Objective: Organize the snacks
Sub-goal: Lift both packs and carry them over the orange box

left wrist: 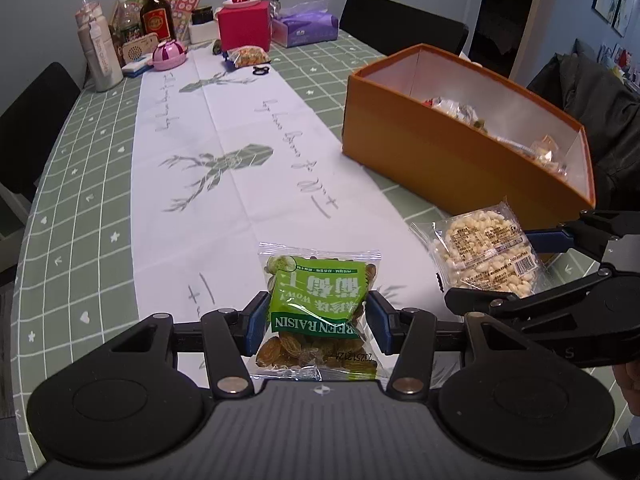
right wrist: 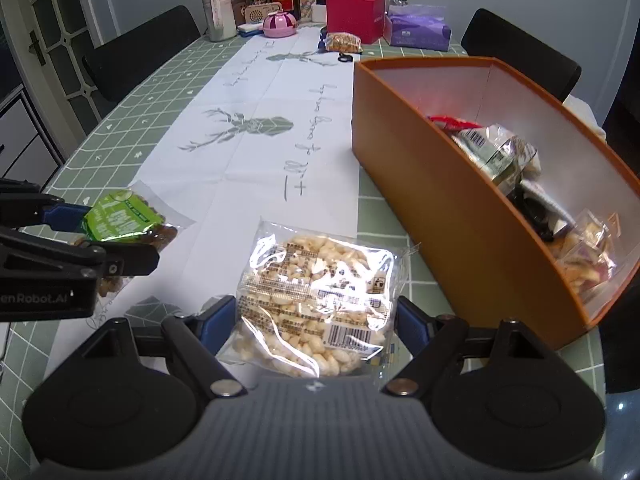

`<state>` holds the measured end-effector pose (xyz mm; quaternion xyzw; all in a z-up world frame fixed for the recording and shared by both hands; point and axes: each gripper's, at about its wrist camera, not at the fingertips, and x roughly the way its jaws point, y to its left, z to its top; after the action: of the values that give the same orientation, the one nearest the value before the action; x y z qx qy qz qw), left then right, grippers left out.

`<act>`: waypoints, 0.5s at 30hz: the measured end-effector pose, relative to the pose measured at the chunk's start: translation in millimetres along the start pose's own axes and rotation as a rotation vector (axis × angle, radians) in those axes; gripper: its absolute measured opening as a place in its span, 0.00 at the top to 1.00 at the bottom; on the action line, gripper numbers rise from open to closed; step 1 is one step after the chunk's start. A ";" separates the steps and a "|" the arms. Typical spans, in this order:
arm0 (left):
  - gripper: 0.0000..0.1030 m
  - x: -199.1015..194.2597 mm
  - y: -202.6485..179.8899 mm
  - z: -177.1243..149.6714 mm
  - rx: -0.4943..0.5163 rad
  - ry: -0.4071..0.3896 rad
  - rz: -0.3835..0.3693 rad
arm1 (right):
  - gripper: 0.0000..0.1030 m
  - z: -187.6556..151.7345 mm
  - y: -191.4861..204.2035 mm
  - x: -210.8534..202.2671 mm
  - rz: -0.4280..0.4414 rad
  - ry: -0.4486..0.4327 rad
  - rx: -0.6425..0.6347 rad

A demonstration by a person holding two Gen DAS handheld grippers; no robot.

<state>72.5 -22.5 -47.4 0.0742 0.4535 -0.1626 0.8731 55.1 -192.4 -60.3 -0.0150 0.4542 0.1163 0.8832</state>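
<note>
Left hand-held gripper (left wrist: 316,322) clamped the green raisin packet (left wrist: 318,312); right hand-held gripper (right wrist: 316,320) clamped the puffed-rice cake packet (right wrist: 316,296), orange box (right wrist: 440,200) just beside, near tabletop (right wrist: 120,120) edge.

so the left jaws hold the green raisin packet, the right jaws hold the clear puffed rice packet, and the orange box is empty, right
Not quite: the orange cardboard box is not empty. The right wrist view shows several wrapped snacks already lying inside it. The rest stands: the left gripper is shut on the green raisin packet, and the right gripper on the clear puffed rice packet.
</note>
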 end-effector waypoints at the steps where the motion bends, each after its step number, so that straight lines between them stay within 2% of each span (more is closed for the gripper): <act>1: 0.43 -2.2 -1.8 4.6 0.001 -0.007 -0.006 | 0.21 2.4 -1.8 -5.9 -0.001 -0.009 0.002; 8: 0.43 -12.7 -24.3 37.1 0.055 -0.066 -0.039 | 0.21 23.7 -23.2 -41.6 -0.026 -0.068 0.033; 15: 0.43 -9.7 -51.9 70.6 0.128 -0.109 -0.065 | 0.21 42.2 -56.7 -60.0 -0.072 -0.099 0.088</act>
<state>103.3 -88.6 2.2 0.1061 0.3960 -0.2236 0.8843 67.6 -253.5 8.3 0.0132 0.4140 0.0648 0.9079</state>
